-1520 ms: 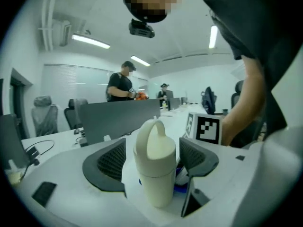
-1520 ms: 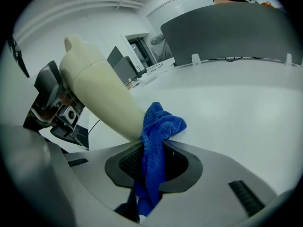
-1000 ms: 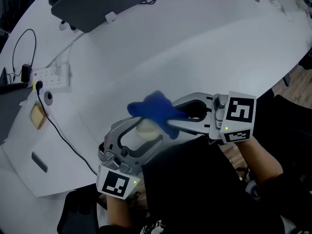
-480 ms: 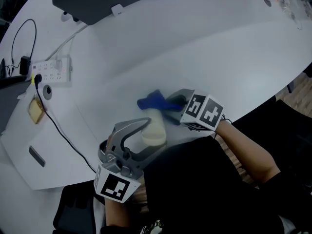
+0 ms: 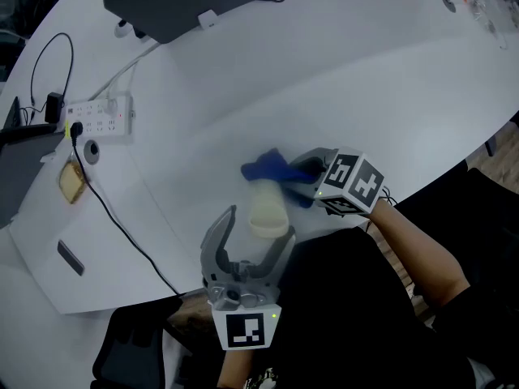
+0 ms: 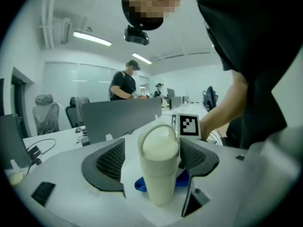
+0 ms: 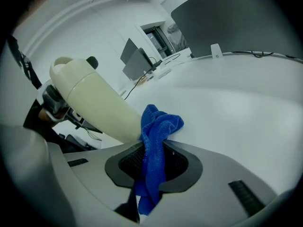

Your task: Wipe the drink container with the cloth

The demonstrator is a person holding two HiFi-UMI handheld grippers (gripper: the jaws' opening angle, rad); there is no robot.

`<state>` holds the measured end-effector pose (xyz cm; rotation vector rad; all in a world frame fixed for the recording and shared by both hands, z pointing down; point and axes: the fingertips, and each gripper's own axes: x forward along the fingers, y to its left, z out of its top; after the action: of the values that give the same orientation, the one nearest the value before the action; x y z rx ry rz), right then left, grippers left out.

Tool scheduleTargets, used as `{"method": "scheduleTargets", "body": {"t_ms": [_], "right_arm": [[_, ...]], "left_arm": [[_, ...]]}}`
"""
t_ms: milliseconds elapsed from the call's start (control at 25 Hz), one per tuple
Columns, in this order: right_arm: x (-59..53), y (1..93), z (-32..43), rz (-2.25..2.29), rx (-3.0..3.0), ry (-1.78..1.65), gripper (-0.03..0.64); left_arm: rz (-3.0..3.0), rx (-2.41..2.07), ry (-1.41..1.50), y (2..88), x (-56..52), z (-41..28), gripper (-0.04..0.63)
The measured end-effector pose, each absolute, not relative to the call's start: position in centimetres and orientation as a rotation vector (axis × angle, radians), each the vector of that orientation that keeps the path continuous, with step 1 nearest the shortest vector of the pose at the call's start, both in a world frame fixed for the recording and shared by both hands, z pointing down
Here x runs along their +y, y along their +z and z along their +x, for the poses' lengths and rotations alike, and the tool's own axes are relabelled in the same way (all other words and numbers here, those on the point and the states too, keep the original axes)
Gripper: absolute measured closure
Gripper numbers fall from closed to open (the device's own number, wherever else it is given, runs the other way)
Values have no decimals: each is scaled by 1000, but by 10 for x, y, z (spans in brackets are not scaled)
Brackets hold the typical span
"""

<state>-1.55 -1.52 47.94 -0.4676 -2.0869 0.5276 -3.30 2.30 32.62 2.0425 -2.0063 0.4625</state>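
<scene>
A cream drink container (image 5: 268,209) stands upright on the white table (image 5: 365,79). My left gripper (image 5: 258,227) reaches toward it from the near edge. Its jaws have just been opening; they flank the container (image 6: 160,167) with a gap on the left side, and the pads do not press. My right gripper (image 5: 306,177) is shut on a blue cloth (image 5: 268,168), which lies bunched on the table against the container's far right side. In the right gripper view the cloth (image 7: 156,141) hangs between the jaws of the right gripper (image 7: 154,167), touching the container (image 7: 94,103).
A white power strip (image 5: 101,120) with black cables lies at the far left, with a dark flat card (image 5: 69,258) and a tan item (image 5: 71,183) near it. A grey partition (image 5: 178,6) runs along the back. The table's curved edge (image 5: 454,164) is close on the right.
The right gripper came down with the cloth from above the container to the table beside it. The left gripper let go of the container, its jaws widened, and it swung round toward the near edge.
</scene>
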Motion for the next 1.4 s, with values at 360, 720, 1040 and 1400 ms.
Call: {"method": "scheduleTargets", "body": {"t_ms": [360, 720, 1040, 1400], "right_arm": [[-26, 442, -11, -343, -2210, 717, 545], [-33, 349, -24, -529, -2372, 1001, 546], [-25, 475, -19, -344, -2115, 565, 558], [-24, 481, -19, -378, -2101, 492, 548]], "left_arm": [[2201, -1997, 447, 314, 2, -24, 311], [2718, -1285, 476, 314, -2, -7, 310], [2707, -1257, 429, 318, -1, -5, 311], [2469, -1614, 591, 325, 5, -13, 296]]}}
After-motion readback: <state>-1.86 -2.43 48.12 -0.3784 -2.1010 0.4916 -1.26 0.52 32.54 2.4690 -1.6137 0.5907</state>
